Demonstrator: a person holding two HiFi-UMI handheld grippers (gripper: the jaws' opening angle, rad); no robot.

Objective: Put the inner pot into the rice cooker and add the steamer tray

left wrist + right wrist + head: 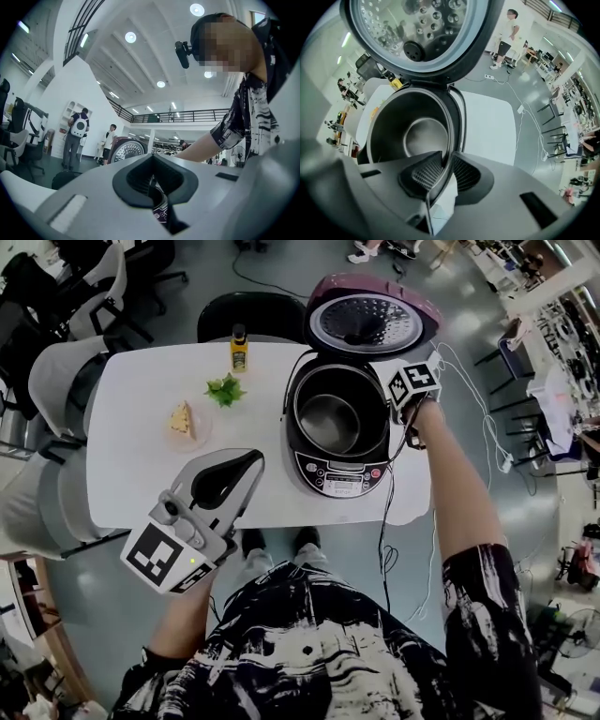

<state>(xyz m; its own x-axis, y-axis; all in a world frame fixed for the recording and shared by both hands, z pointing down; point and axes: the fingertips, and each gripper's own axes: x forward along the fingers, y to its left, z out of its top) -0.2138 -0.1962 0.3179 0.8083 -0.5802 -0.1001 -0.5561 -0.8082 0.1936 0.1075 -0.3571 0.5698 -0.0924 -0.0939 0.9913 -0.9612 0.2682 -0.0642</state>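
Note:
The rice cooker (pixel 339 470) stands open on the white table (pixel 131 474), its lid (pixel 370 322) tipped back. The metal inner pot (pixel 330 423) sits inside it, empty. My right gripper (pixel 391 412) points straight down at the pot's right rim. In the right gripper view the rim of the inner pot (pixel 417 136) runs between the two pads of the right gripper (pixel 446 176), which stand slightly apart and do not press on it. My left gripper (pixel 255 457) is over the table's front edge, left of the cooker, shut and empty; in its own view the left gripper (pixel 152 161) faces the cooker's lid (pixel 126 150).
A yellow bottle (pixel 239 351), a green sprig (pixel 224 388) and a plate with a wedge of food (pixel 185 423) are on the table's left half. The cooker's cable (pixel 386 531) hangs off the front edge. Chairs (pixel 253 315) stand around the table, and people stand in the background.

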